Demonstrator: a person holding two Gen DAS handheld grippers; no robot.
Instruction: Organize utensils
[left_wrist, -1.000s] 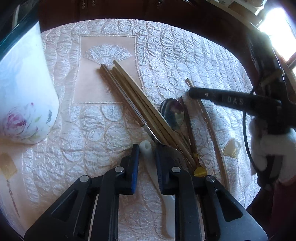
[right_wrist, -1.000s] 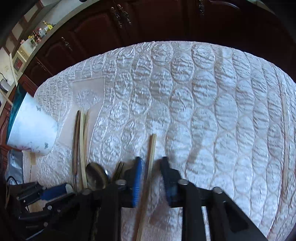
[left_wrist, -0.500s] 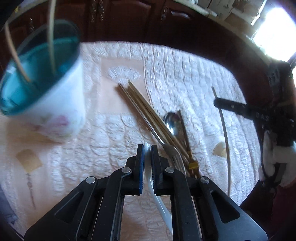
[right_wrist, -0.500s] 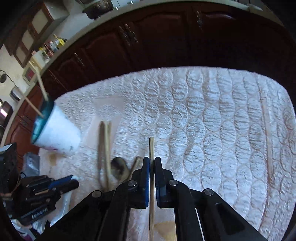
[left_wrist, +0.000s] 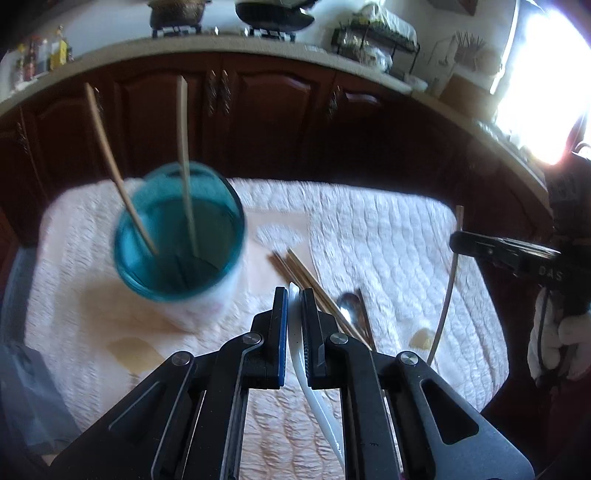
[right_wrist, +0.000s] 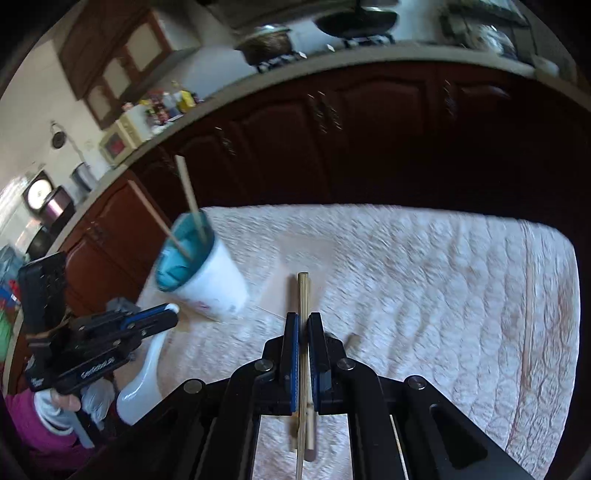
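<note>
My left gripper (left_wrist: 294, 299) is shut on a white ceramic spoon (left_wrist: 314, 398) and holds it above the table, just right of the white cup with a teal inside (left_wrist: 177, 236). Two chopsticks (left_wrist: 184, 166) stand in the cup. My right gripper (right_wrist: 303, 325) is shut on a wooden chopstick (right_wrist: 303, 291), lifted off the cloth. The right gripper also shows in the left wrist view (left_wrist: 458, 242), at the right, with its chopstick (left_wrist: 445, 299). The left gripper (right_wrist: 173, 314) and the white spoon (right_wrist: 142, 384) show in the right wrist view, beside the cup (right_wrist: 207, 280).
Several chopsticks (left_wrist: 299, 269), a metal spoon (left_wrist: 349, 310) and a dark-handled utensil (left_wrist: 365, 321) lie on the quilted white tablecloth (left_wrist: 388, 240). Dark wooden cabinets (left_wrist: 258, 110) under a counter stand beyond the table's far edge.
Both grippers closed on their utensils and rose from the table: the left on the white spoon, the right on a chopstick. The cup now appears closer and seen from above.
</note>
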